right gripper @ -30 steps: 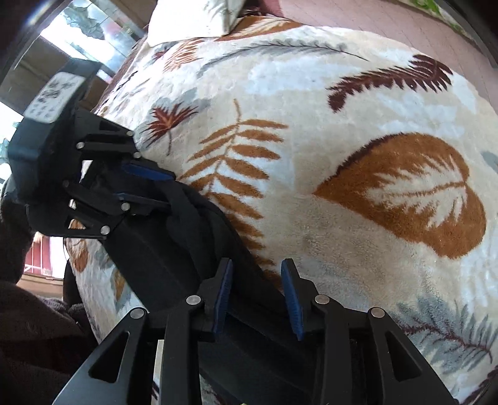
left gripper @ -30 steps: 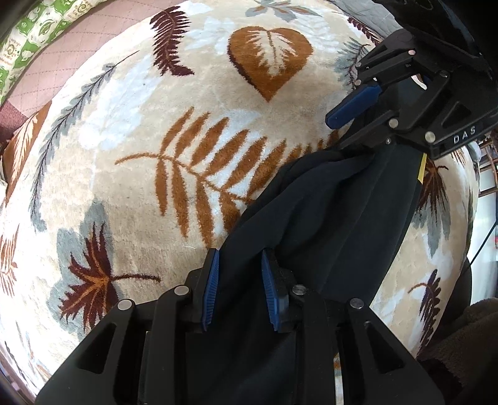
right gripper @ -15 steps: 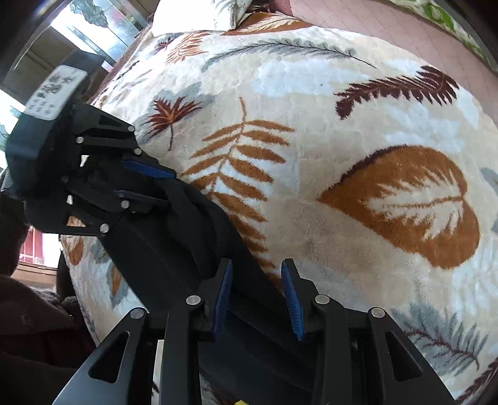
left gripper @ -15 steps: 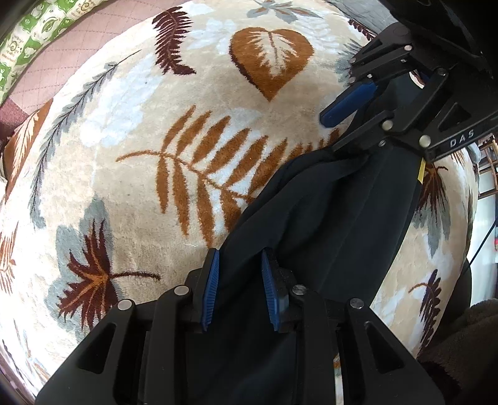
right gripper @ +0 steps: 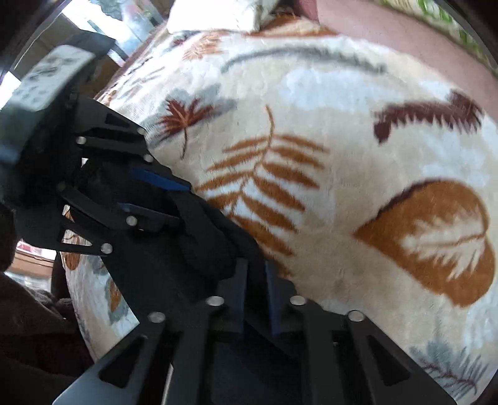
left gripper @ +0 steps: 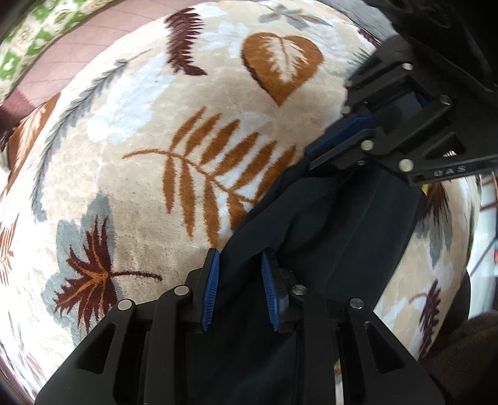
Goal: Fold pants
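The black pants (left gripper: 336, 224) lie bunched on a cream blanket with leaf prints (left gripper: 149, 174). My left gripper (left gripper: 239, 258) has its blue pads around a fold of the pants' edge, jaws partly closed on the cloth. My right gripper (right gripper: 256, 268) is shut on another part of the same edge (right gripper: 199, 249). Each gripper shows in the other's view: the right one (left gripper: 314, 149) at upper right, the left one (right gripper: 183, 202) at left. The cloth hangs between them.
A pink quilted cover (left gripper: 62, 78) and a green patterned cloth (left gripper: 37, 40) lie beyond the blanket. A pale pillow (right gripper: 218, 12) sits at the blanket's far end. A dark brown garment (right gripper: 28, 327) is at the near edge.
My right gripper's jaws have closed tighter on the pants edge. Both grippers have moved closer together and forward over the blanket.
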Demonstrator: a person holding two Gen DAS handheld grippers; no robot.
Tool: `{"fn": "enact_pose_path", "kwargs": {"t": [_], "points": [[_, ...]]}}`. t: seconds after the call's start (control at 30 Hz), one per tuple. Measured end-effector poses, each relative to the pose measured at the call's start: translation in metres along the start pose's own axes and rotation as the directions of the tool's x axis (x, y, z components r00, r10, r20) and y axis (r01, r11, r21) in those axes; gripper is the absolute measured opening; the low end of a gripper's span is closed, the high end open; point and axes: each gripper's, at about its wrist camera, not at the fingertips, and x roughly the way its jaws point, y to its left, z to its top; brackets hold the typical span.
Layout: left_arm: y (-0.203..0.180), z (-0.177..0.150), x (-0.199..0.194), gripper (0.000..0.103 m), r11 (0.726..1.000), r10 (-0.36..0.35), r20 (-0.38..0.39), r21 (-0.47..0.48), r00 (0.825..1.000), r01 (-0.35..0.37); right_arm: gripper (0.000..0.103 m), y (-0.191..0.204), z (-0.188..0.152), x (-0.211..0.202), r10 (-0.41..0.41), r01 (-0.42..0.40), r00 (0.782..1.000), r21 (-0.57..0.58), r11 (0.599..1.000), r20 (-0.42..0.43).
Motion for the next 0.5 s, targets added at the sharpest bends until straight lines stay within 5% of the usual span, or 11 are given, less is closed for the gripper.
{"fn": "enact_pose_path", "kwargs": {"t": [0.2,0.37,0.5], "points": [[-0.014,-0.003,-0.005,0.011,0.995,0.095,0.047,0.011,0.994,-0.096,0.007,0.008,0.001,-0.009,-0.062,0.063,0.998,-0.044,0.997,0.024],[0.009,0.008,-0.002,0.01,0.99,0.082,0.031,-0.119,0.996,-0.078,0.006,-0.001,0.008,-0.02,-0.091,0.092,0.99,-0.005,0.996,0.106],[0.014,0.01,0.008,0.011,0.989,0.074,0.011,-0.128,0.997,-0.072,0.005,-0.022,0.006,0.003,-0.124,0.119,0.99,0.061,0.991,0.069]]}}
